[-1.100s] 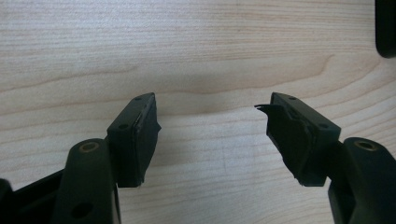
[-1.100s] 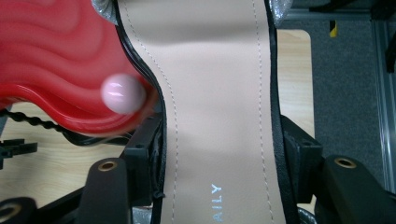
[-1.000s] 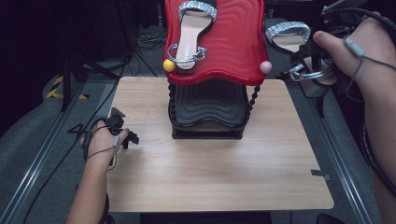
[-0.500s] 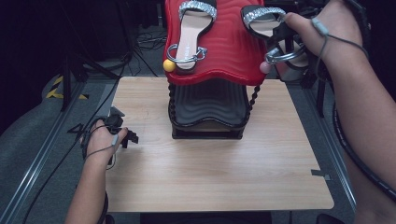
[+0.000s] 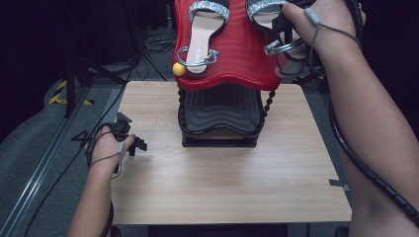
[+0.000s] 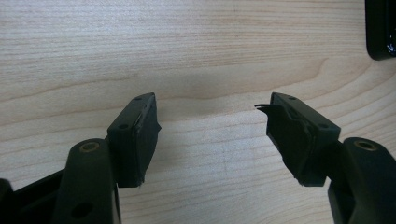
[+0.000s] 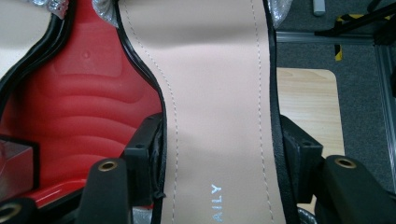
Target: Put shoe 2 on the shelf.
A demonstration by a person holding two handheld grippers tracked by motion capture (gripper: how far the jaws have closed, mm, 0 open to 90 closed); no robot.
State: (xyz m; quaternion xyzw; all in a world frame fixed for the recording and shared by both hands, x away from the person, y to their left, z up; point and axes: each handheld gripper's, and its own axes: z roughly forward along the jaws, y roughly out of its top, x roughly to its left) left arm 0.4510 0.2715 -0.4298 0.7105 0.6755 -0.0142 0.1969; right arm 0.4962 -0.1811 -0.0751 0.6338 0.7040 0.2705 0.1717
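A black shoe rack point(image 5: 221, 113) stands on the wooden table point(image 5: 227, 177), topped by a red wavy shelf point(image 5: 232, 54). One beige sandal point(image 5: 201, 37) with a silver strap and ankle ring lies on the shelf's left half. My right gripper point(image 5: 280, 42) is shut on the matching second sandal point(image 5: 267, 12), held at the shelf's right half. In the right gripper view its jaws point(image 7: 219, 140) clamp the sides of the second sandal's insole point(image 7: 215, 84), with the red shelf point(image 7: 84, 107) beneath. My left gripper point(image 5: 134, 143) rests open at the table's left, its jaws point(image 6: 212, 116) bare over the wood.
A yellow ball point(image 5: 179, 69) caps the rack's front left post. The rack's black base point(image 6: 383, 28) lies to the right of the left gripper. Cables and a metal rail point(image 5: 34, 173) run over the grey floor left of the table. A tape mark point(image 5: 340, 183) sits near the table's right edge.
My right gripper has carried the second sandal leftward, from beyond the rack's right side to over the red shelf's right half. The left gripper has stayed put.
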